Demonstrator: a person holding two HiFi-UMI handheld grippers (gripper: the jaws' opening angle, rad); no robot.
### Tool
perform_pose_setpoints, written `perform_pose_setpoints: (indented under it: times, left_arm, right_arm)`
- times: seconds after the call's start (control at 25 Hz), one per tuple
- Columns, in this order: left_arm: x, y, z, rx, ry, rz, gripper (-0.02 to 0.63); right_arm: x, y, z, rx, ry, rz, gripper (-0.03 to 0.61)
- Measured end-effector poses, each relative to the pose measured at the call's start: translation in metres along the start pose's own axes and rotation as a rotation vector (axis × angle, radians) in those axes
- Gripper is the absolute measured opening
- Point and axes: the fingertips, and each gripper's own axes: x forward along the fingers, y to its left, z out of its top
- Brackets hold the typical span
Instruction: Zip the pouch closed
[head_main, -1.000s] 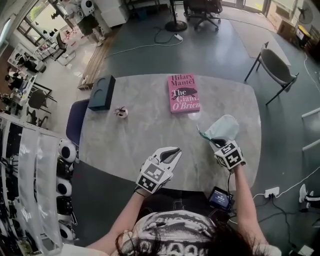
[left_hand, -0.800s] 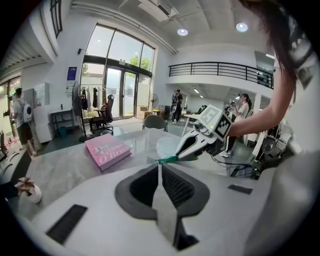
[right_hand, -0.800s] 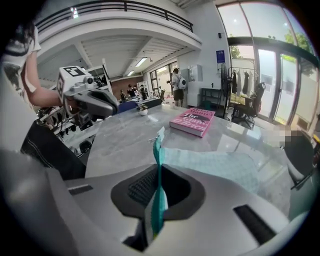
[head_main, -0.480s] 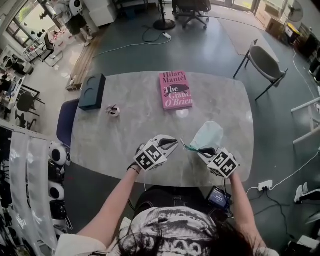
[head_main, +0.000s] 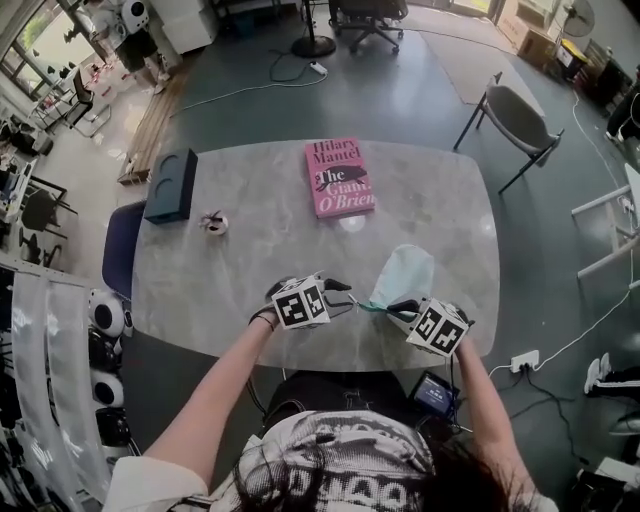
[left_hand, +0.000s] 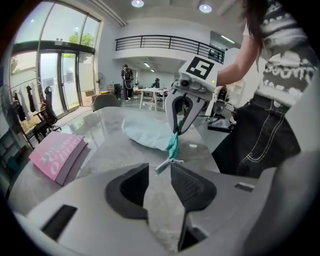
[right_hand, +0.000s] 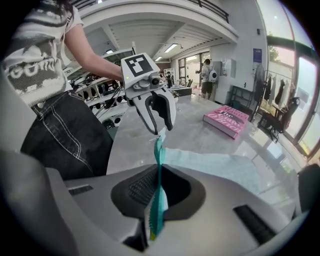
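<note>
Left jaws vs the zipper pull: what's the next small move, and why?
Probably ease the left gripper slightly forward, then close on the zipper pull. Its jaws are opening, and the pull sits only at their tips, with neither pad pressing on it. The right gripper is clamped on the pouch at its zipper end, so that end looks steadied for the pull.

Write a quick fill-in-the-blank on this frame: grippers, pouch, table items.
1. The right gripper is shut on the teal zipper edge of the pale mint fabric ____.
2. The rectangular paperback book on the grey marble-look table has a ____ cover.
3. In the head view, the dark blue rectangular box lies at the table's far-____ corner.

Missing words: pouch; pink; left.

Note: the left gripper, its jaws opening, has the white zipper pull at its tips, ungripped.
</note>
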Motion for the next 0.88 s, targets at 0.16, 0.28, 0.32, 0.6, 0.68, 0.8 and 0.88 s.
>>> perform_pose_setpoints:
  times: [0.16, 0.28, 0.32, 0.6, 0.68, 0.8, 0.88]
  left_arm:
    - [0.010, -0.007, -0.002, 0.004, 0.017, -0.042, 0.064]
    - [0.013, -0.011, -0.004, -0.030, 0.014, -0.047, 0.039]
    - [0.013, -0.013, -0.005, -0.049, 0.014, -0.047, 0.032]
    - [0.015, -0.005, 0.002, -0.242, -0.101, 0.058, 0.023]
    - [0.017, -0.005, 0.007, -0.268, -0.123, 0.072, 0.023]
    - [0.020, -0.008, 0.012, -0.275, -0.126, 0.083, 0.021]
    - [0.022, -0.010, 0.017, -0.288, -0.142, 0.082, 0.021]
  right_arm:
    - [0.001, 0.001, -0.003, -0.008, 0.017, -0.007, 0.020]
    - [0.000, 0.000, -0.007, 0.021, 0.010, -0.021, 0.020]
    - [0.000, 0.000, -0.008, 0.037, 0.004, -0.029, 0.020]
    - [-0.001, -0.014, -0.015, 0.173, -0.014, -0.234, 0.061]
    - [-0.007, -0.012, -0.012, 0.260, -0.054, -0.287, 0.093]
    - [-0.017, -0.007, -0.003, 0.407, -0.145, -0.341, 0.103]
    - [-0.016, 0.001, 0.001, 0.490, -0.180, -0.334, 0.103]
